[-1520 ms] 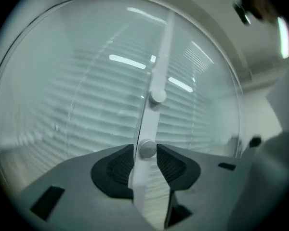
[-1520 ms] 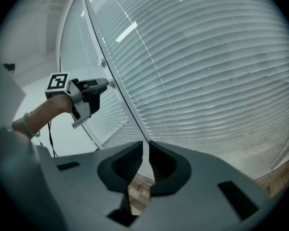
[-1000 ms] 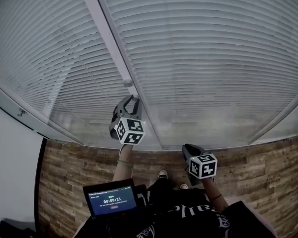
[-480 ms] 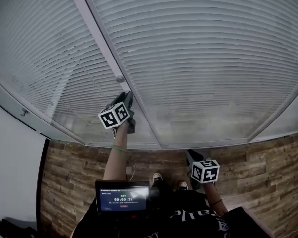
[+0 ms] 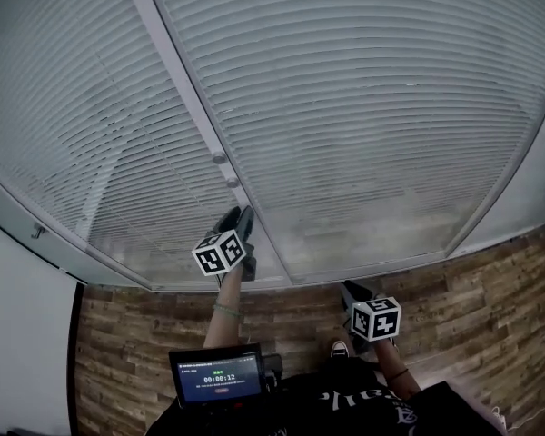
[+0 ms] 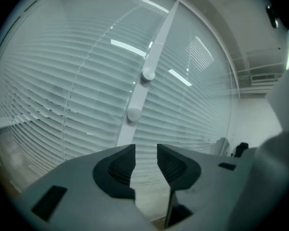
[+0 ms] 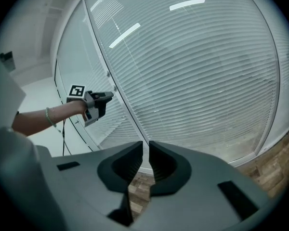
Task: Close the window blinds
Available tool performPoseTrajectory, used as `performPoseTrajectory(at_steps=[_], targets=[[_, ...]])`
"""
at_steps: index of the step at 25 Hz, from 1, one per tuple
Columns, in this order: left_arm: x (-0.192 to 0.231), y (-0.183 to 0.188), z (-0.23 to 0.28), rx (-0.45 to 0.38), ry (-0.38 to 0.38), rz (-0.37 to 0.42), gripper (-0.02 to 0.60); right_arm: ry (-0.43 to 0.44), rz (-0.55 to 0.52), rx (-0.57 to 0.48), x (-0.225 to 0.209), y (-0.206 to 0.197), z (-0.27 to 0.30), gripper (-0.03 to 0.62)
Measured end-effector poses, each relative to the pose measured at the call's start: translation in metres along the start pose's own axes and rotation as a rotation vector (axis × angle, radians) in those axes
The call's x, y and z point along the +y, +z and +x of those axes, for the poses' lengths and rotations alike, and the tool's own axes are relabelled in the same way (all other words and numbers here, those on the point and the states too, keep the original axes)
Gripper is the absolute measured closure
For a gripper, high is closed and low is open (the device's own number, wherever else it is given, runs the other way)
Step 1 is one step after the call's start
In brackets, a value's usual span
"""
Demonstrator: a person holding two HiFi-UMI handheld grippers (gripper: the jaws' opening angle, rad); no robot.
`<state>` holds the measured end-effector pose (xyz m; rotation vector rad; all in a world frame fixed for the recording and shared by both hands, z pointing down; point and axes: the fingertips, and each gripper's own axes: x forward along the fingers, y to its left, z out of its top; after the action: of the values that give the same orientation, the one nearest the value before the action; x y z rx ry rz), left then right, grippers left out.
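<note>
Now, in the head view, the window blinds [image 5: 372, 107] hang lowered on both sides of the white post [image 5: 177, 80]. Your left gripper [image 5: 237, 216] is raised near the foot of the post, just below its two knobs [image 5: 220, 158], with its tips turned toward the post. Your right gripper [image 5: 349, 289] sits lower, well to the right of the post, over the wood floor [image 5: 472, 289]. A small screen [image 5: 216, 375] rests by your body, below the post's foot.

In the left gripper view, the left gripper [image 6: 146, 153] has its jaws apart; they have just been opening, and nothing sits between them. The post [image 6: 156, 47] rises straight ahead above the gap, both knobs [image 6: 148, 75] on it, slats on either side.

In the right gripper view, the right gripper [image 7: 146, 150] shows its jaws nearly together, a thin empty slit between them. The post [image 7: 98, 37] slants up to the left of the tips. Your left gripper [image 7: 108, 95] reaches the post from the left, and whether it touches cannot be told. The blinds [image 7: 197, 71] fill everything right of the post.
</note>
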<state>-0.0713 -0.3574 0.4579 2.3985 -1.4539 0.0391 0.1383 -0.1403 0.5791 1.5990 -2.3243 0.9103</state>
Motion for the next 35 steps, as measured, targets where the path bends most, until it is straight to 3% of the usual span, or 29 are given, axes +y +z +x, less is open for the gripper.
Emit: performPoseTrajectory(at_steps=[4,6,11,16,26,35], targets=[[-0.027,-0.075,-0.075,0.128,-0.085,0.153,0.454,-0.008,0.006,-0.02,0.043,-0.022,-0.007,0.543],[-0.038,-0.1,-0.118,0.143,-0.138,0.194,0.478,-0.011,0.011,-0.05,0.07,-0.033,-0.01,0.543],[-0.069,-0.132,-0.212,0.126,-0.279,0.17,0.526,-0.032,0.017,-0.105,0.126,-0.064,-0.031,0.543],[-0.081,-0.153,-0.283,0.14,-0.388,0.212,0.562,-0.079,0.007,-0.119,0.173,-0.101,-0.058,0.543],[-0.095,-0.186,-0.386,0.139,-0.351,0.117,0.577,-0.082,-0.057,-0.083,0.223,-0.163,-0.135,0.543],[-0.19,-0.232,-0.487,0.156,-0.338,0.104,0.577,0.005,-0.129,-0.066,0.249,-0.224,-0.234,0.543]])
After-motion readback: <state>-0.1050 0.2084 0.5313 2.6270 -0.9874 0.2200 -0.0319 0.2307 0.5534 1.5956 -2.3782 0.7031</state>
